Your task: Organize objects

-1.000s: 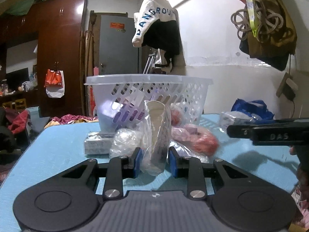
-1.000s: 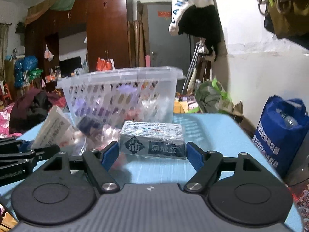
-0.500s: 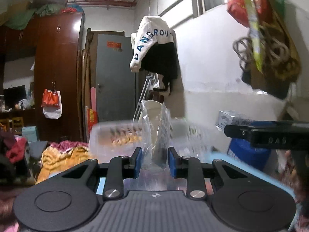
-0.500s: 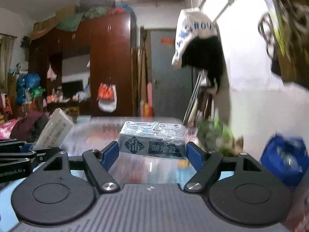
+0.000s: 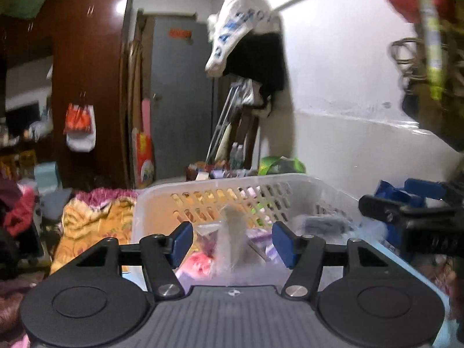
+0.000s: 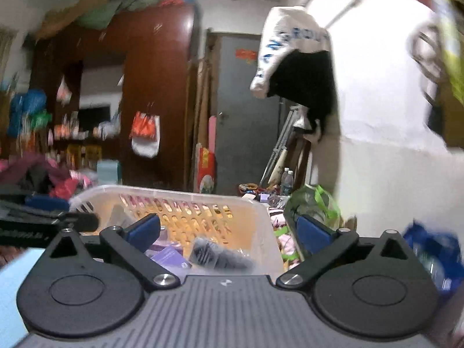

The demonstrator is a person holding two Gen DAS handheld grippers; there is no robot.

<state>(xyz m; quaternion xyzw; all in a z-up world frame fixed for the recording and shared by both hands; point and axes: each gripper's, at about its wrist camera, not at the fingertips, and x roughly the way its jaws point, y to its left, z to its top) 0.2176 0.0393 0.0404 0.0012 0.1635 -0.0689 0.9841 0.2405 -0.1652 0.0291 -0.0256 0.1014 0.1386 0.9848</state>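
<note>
Clear packet (image 5: 229,243) and dark pack (image 6: 217,256) inside white basket (image 5: 220,187).

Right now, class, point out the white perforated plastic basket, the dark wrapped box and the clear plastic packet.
White perforated plastic basket (image 5: 232,181), left wrist view, far rim.
Dark wrapped box (image 6: 216,253), right wrist view, top face.
Clear plastic packet (image 5: 232,240), left wrist view, middle.

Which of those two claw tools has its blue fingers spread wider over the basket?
The right gripper: its blue fingers stand farther apart than the left gripper's. Both have just been opening above the white basket, packets dropping free.
</note>
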